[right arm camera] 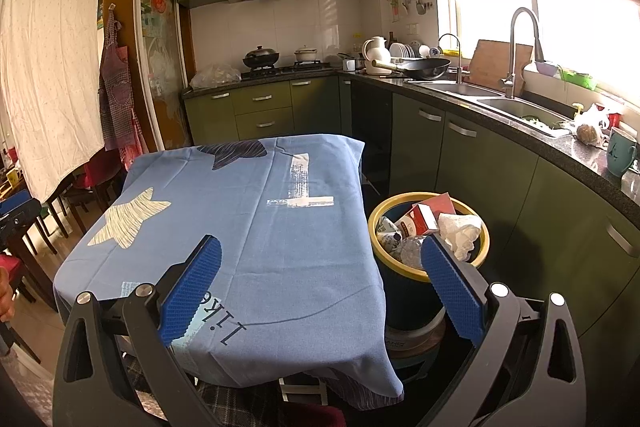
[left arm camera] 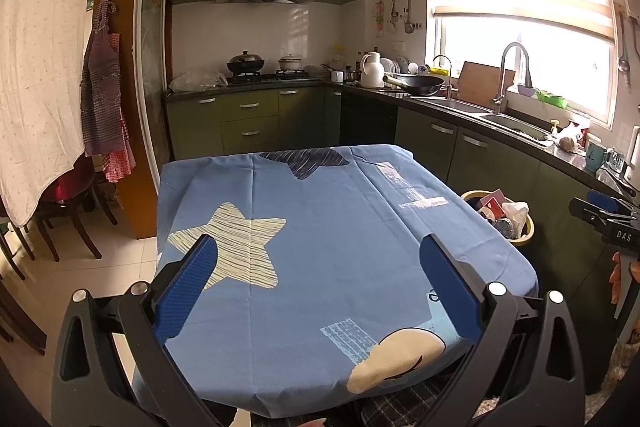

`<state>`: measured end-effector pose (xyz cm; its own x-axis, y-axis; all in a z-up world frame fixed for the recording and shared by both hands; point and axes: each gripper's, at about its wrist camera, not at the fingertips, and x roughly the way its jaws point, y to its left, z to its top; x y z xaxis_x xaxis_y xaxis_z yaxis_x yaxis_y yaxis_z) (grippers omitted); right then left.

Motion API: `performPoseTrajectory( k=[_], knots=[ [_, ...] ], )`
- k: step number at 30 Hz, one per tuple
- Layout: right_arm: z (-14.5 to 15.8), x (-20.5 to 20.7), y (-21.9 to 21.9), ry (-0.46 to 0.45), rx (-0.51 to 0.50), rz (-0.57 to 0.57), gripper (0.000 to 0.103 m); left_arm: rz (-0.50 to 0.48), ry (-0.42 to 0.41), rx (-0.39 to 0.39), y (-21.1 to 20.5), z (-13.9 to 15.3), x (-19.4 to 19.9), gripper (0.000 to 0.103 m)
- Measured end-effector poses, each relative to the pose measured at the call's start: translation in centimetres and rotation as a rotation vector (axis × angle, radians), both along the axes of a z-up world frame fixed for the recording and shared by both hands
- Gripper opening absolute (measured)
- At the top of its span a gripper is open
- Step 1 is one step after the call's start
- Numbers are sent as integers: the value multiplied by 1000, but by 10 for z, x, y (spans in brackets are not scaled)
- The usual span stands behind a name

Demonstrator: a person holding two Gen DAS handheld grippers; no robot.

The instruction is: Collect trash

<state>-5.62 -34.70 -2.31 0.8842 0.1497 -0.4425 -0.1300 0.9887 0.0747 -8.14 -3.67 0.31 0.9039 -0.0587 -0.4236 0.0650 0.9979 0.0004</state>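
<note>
Both the left gripper (left arm camera: pixel 318 255) and right gripper (right arm camera: pixel 320 255) were spread empty beside the bin (right arm camera: pixel 482 251), whose crumpled tissue (right arm camera: pixel 460 231) probably needed only a light pinch at a fold.

The cloth-covered desk (right arm camera: pixel 248 227) stands in the middle, with the trash bin (right arm camera: pixel 430 263) just beside its right edge, on the floor before the counter cabinets. In the bin lie a carton (right arm camera: pixel 424 217), crumpled tissue (right arm camera: pixel 460 231) and what may be a bottle. Behind the desk stands the stove (right arm camera: pixel 288 69); the sink (right arm camera: pixel 516 107) lies to the right.
</note>
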Motion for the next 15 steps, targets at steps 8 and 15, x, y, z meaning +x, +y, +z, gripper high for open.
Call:
performPoseTrajectory(
  k=[8,15],
  knots=[
    [0,1,1,1,-1,0,98,-2,0,-2,-1,0,0,96],
    [0,1,2,-2,2,0,98,-7,2,-4,-2,0,0,96]
  ],
)
